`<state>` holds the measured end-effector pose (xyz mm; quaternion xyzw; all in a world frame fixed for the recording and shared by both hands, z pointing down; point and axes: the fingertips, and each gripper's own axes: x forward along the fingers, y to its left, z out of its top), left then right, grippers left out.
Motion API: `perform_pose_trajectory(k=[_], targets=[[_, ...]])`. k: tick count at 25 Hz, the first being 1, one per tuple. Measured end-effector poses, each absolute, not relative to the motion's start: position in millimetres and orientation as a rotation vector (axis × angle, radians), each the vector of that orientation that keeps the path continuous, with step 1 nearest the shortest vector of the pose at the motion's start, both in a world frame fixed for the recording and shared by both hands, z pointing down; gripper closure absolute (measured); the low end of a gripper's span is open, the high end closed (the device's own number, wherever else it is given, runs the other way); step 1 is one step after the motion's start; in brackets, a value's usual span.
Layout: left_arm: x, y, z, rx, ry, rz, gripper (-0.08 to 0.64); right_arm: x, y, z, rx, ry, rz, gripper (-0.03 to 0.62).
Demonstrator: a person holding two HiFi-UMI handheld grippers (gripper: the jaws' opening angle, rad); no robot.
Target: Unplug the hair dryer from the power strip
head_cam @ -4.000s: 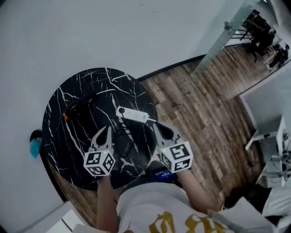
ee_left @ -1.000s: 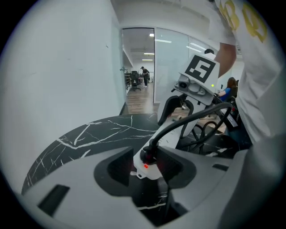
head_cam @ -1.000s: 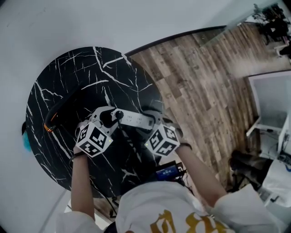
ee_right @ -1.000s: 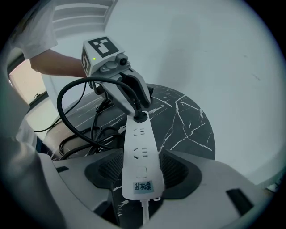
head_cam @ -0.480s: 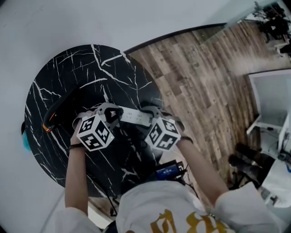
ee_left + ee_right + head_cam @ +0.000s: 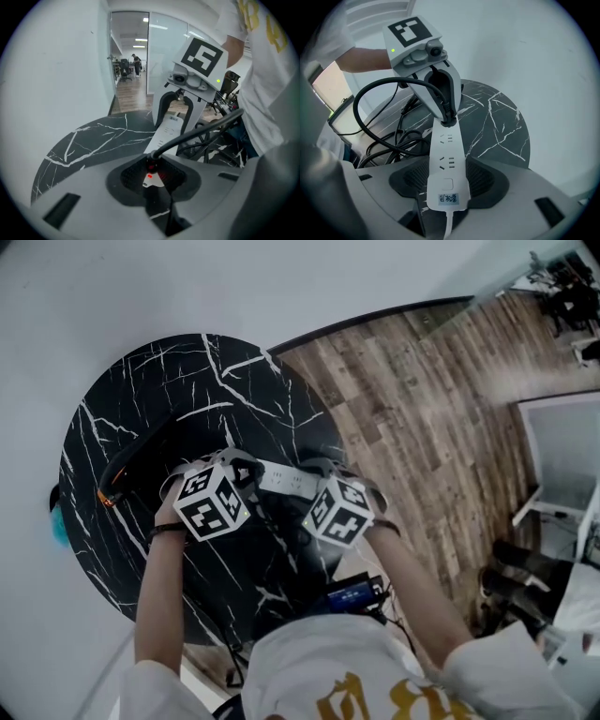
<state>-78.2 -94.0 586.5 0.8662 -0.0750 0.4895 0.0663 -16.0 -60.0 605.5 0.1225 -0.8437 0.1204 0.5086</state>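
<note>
A white power strip [image 6: 281, 482] lies on the round black marble table [image 6: 141, 390]. My right gripper [image 6: 449, 176] is shut on the strip's near end [image 6: 446, 159], pads against both long sides. At the far end, a black plug [image 6: 446, 119] sits in the last socket, and my left gripper [image 6: 440, 101] reaches down over it. In the left gripper view the plug [image 6: 151, 165] is clamped between the dark pads of the left gripper [image 6: 151, 174], and its cable [image 6: 201, 129] runs up to the right. The black hair dryer [image 6: 131, 465] with an orange end lies to the left.
Loops of black cable [image 6: 389, 140] pile on the table beside the strip. The table's right edge drops to a wooden floor [image 6: 422, 409]. A small device with a blue screen [image 6: 349, 594] hangs at the person's waist. A teal object [image 6: 58, 526] sits beyond the table's left edge.
Both grippers came from the table's near side to the strip. In the last second the left jaws closed around the plug, and the left cube shifted slightly right.
</note>
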Motion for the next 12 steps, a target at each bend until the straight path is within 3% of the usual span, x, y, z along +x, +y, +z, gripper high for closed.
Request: perform_pose_trajectory(k=[5,12], targets=[[-87.9,-76.0,587.9,2.441,-0.029,1.652,0.491,-20.1,-50.6,604.5,0.312,-2.026,0.242,0.353],[-88.1,-71.6,587.0,2.378,0.0,1.621,0.491,-25.1,-50.0,608.0,0.272,-1.999,0.256,0.353]])
